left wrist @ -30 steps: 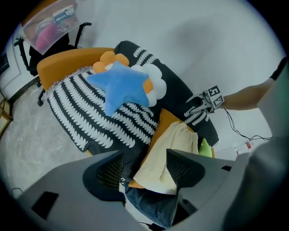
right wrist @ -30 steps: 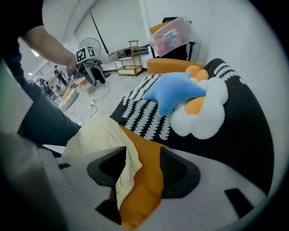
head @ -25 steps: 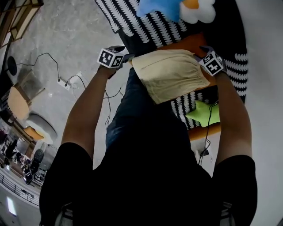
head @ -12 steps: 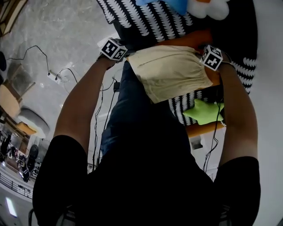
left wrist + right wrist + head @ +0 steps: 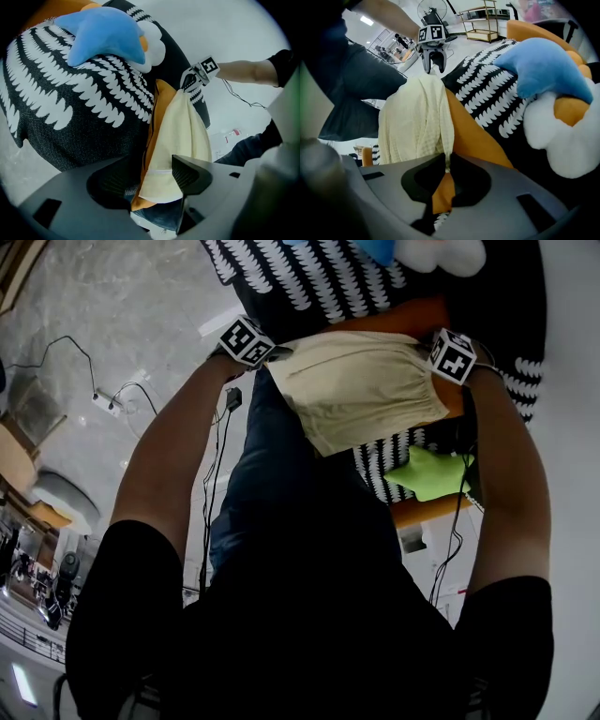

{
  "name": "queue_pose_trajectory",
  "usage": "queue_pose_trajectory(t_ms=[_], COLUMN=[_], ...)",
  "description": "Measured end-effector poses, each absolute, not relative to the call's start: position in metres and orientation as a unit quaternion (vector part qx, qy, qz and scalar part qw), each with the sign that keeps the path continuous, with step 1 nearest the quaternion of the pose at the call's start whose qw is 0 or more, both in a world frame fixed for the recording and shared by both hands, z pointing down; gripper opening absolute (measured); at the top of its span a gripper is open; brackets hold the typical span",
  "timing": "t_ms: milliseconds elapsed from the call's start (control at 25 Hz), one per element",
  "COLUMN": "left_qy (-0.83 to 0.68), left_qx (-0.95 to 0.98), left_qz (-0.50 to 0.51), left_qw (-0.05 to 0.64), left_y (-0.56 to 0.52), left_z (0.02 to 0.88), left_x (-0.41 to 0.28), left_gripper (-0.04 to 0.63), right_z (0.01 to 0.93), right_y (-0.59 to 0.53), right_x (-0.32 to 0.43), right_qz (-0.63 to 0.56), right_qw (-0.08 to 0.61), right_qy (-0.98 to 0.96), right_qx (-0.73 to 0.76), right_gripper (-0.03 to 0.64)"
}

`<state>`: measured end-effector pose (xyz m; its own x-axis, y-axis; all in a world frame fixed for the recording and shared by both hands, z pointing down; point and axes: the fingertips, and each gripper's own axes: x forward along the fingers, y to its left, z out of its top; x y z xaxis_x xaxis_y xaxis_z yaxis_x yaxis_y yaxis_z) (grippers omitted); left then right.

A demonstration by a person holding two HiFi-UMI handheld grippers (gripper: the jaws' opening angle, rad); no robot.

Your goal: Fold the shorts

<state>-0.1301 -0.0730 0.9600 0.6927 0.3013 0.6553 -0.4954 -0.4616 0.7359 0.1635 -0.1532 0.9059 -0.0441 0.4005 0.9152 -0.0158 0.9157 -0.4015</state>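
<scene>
In the head view the cream shorts (image 5: 361, 395) lie spread over an orange cushion (image 5: 394, 320) that sits against a black-and-white blanket (image 5: 309, 282). The near edge of the shorts hangs towards the person's legs. The left hand-held gripper (image 5: 278, 352) is at one far corner and the right hand-held gripper (image 5: 427, 357) at the other; a green cloth (image 5: 431, 474) lies lower down, well apart. In the left gripper view the jaws of the left hand-held gripper (image 5: 157, 180) stand spread. The corner of the shorts (image 5: 180, 136) lies in the gap between them, and the pads do not visibly clamp it; a blue plush toy (image 5: 103, 35) rests on the blanket beyond. In the right gripper view the right hand-held gripper (image 5: 446, 164) has just been closing, and its jaws are nearly together, pinching a thin bit of the shorts' edge (image 5: 417, 122) just above the orange cushion (image 5: 473, 136). The likeliest trouble, as I judge it, is an uneven lift. If both hands rise before the left jaws close, only the right corner comes up. The cloth would then skew or slide off the rounded cushion towards the legs. The right pinch also looks shallow, so a tug could pull the hem free. The left jaws, closing low, might catch the cushion cover along with the shorts.
</scene>
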Motion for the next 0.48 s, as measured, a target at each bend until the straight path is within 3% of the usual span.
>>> queue_pose_trajectory(t_ms=[360,480], left_qy=[-0.054,-0.048], left_qx=[0.767,0.761], left_qz=[0.387,0.382], left_qw=[0.510,0.523], left_y=[-0.062,-0.054], left_z=[0.966,0.961], left_x=[-0.119,-0.120], left_gripper=[0.302,0.250], right_z=[0.879,0.873], right_y=[-0.188,-0.185], right_x=[0.167,0.167], right_qz=[0.118,0.111], right_qw=[0.658,0.655], right_qy=[-0.740,-0.744], right_qx=[-0.079,-0.069], right_gripper=[0.035,0.035])
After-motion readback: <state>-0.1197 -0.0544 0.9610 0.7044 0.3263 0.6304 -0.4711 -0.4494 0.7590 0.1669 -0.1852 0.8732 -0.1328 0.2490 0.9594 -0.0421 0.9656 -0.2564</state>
